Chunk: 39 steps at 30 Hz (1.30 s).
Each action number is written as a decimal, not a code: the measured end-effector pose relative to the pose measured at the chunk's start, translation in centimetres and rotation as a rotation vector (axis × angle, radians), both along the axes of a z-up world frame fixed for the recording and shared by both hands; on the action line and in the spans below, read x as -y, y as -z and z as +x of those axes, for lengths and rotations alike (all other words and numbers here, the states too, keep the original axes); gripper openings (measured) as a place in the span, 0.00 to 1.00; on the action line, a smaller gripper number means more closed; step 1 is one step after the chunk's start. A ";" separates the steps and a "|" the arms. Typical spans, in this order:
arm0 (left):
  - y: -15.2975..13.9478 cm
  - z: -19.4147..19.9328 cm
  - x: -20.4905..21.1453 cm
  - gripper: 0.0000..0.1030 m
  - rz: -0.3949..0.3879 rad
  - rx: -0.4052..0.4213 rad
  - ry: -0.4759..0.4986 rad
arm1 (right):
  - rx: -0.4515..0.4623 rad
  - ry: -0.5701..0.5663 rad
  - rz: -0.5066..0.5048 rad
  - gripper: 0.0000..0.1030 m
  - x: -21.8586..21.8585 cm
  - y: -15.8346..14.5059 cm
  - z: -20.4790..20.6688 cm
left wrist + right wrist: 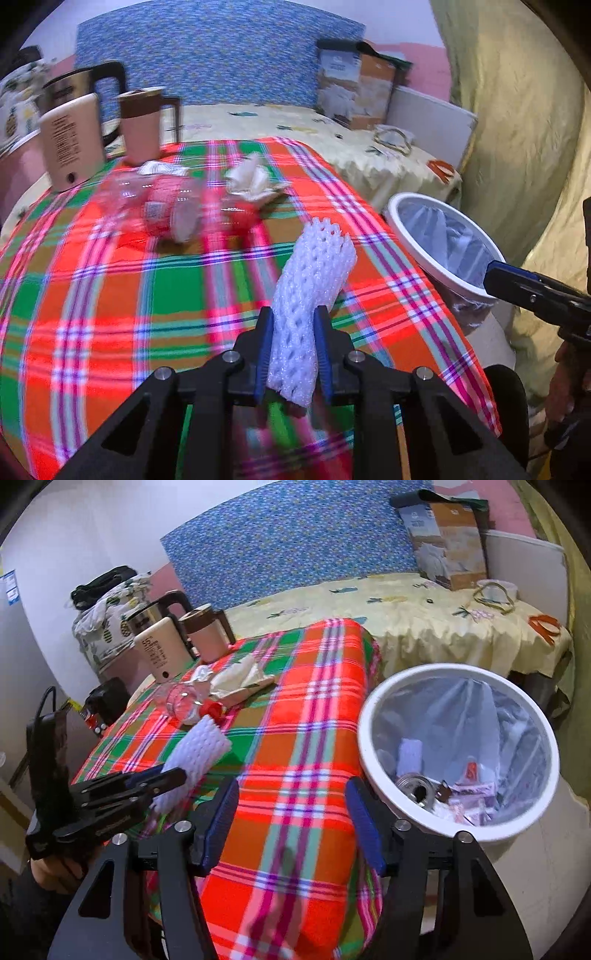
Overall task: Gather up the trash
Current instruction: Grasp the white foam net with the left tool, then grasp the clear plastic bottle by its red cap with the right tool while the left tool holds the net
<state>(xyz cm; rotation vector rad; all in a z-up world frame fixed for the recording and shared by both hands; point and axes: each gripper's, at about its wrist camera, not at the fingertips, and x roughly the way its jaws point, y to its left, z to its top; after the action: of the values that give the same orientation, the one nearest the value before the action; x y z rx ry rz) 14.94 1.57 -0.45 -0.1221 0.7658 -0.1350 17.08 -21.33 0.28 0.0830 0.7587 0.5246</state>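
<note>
A white foam net sleeve [310, 288] [199, 753] is squeezed between the blue pads of my left gripper [293, 314] [162, 775], which is shut on it just above the plaid tablecloth [110, 295]. Farther back on the cloth lie a clear plastic bottle with a red label [162, 206] [181, 701], crumpled paper [251, 181] [240, 679] and a small red scrap [242, 216]. A white trash bin [402, 236] [364, 731] with a plastic liner stands off the table's right edge and holds several scraps. My right gripper [292, 788] [495, 273] hangs open and empty over the cloth beside the bin.
A beige container [70, 144], a lidded mug [142, 125] and a steel kettle [74, 85] stand at the table's back left. Behind the table is a surface under yellow cloth [424, 620], with a cardboard box [447, 542] on it. A blue patterned board [221, 51] leans on the wall.
</note>
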 end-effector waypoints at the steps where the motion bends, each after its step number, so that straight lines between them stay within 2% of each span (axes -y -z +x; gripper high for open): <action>1: -0.2 -0.3 -0.6 0.22 -0.004 0.005 -0.019 | 0.006 -0.021 -0.005 0.56 -0.7 -0.1 0.1; 10: -0.8 -1.9 -4.4 0.22 -0.025 0.037 -0.123 | 0.044 -0.173 -0.051 0.53 -5.8 -0.7 1.8; 22: -0.7 -2.6 -8.8 0.23 -0.059 0.053 -0.214 | 0.088 -0.337 -0.182 0.53 -12.3 0.1 4.9; 31: -0.3 -2.9 -11.4 0.23 -0.081 0.053 -0.252 | 0.112 -0.394 -0.248 0.53 -14.8 1.0 7.0; 39: 0.2 -2.5 -12.4 0.23 -0.096 0.046 -0.260 | 0.096 -0.449 -0.276 0.53 -16.5 1.9 8.0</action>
<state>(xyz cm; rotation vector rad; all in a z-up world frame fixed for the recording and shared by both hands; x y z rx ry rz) 12.44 14.00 -0.69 -0.3073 0.6915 0.0724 25.11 -4.87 -1.59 -0.3752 0.7507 0.8373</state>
